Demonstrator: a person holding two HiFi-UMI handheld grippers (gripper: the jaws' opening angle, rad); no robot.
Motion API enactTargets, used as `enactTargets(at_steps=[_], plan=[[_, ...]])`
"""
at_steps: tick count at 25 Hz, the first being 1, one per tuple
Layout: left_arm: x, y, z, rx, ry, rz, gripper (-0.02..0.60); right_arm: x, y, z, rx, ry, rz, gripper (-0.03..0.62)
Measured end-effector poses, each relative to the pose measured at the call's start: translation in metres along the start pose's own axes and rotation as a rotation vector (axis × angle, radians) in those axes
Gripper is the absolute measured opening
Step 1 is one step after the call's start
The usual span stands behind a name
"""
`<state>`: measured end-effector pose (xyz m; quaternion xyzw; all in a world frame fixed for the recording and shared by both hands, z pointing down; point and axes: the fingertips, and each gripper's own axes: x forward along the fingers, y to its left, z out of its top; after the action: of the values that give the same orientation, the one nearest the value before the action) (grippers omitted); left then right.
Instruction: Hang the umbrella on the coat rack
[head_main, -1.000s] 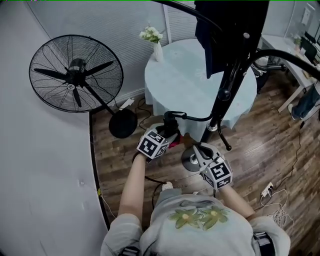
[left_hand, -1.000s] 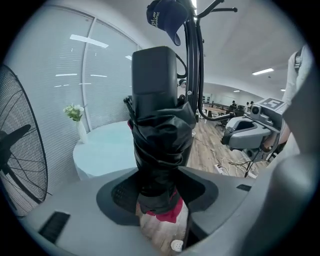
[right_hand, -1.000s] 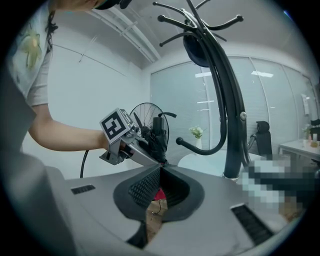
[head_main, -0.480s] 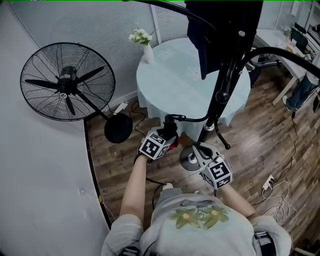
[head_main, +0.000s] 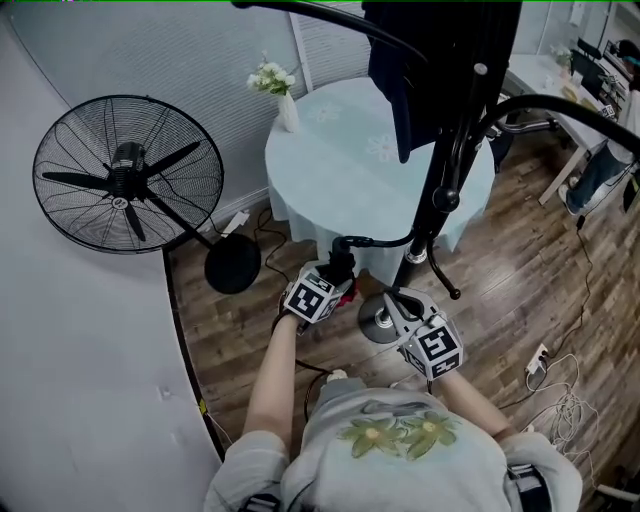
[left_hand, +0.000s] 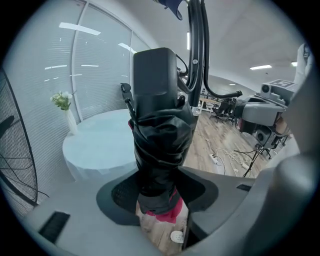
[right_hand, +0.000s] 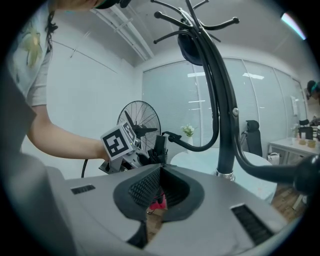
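A pedestal fan (head_main: 128, 175) stands at the far left. Its round cage sits close to the curved white wall (head_main: 80, 380), and its dark base (head_main: 233, 268) rests on the wood floor (head_main: 500, 290). A strip of bare floor lies between that base and the person's left arm.

Right of the fan, a vase of flowers (head_main: 275, 92) stands at the far left rim of the round tabletop (head_main: 340, 150). The pale cloth hangs down over the near edge.

Just in front of that near edge, the left tool (head_main: 335, 280) pinches a folded black umbrella (head_main: 343, 262) around its bundled middle. The handle end points up and a bit of pink shows below the pads. The umbrella's top is just beside the tip of a low curved hook (head_main: 375, 242). No view settles whether the two touch.

That hook springs from the black pole of the coat rack (head_main: 447, 170). The rack's round base (head_main: 378, 322) sits on the floor between the two tools, close to both. A dark garment (head_main: 440, 60) hangs from the upper arms, over the tabletop's right side.

The right tool (head_main: 393, 300) is near the base, its tips pressed together with nothing between them.

Farther right the floor is open up to a power strip (head_main: 540, 355) and loose white cables (head_main: 560, 410). A white desk (head_main: 545, 75) stands at the far right edge.
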<state>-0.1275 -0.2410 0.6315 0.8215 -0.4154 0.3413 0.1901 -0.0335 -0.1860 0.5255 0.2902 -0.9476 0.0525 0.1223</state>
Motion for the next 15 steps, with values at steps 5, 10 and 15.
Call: enactTargets(at_steps=[5,10,15], plan=[[0.008,-0.001,-0.007,-0.006,0.016,-0.015,0.215,-0.002,-0.002,0.001,0.006,-0.005,-0.022,0.003],[0.015,-0.002,-0.011,-0.005,0.027,-0.024,0.215,-0.004,-0.006,-0.003,0.017,0.002,-0.044,0.003],[0.021,-0.005,-0.015,-0.007,0.035,-0.036,0.215,-0.006,-0.009,-0.007,0.026,0.009,-0.062,0.003]])
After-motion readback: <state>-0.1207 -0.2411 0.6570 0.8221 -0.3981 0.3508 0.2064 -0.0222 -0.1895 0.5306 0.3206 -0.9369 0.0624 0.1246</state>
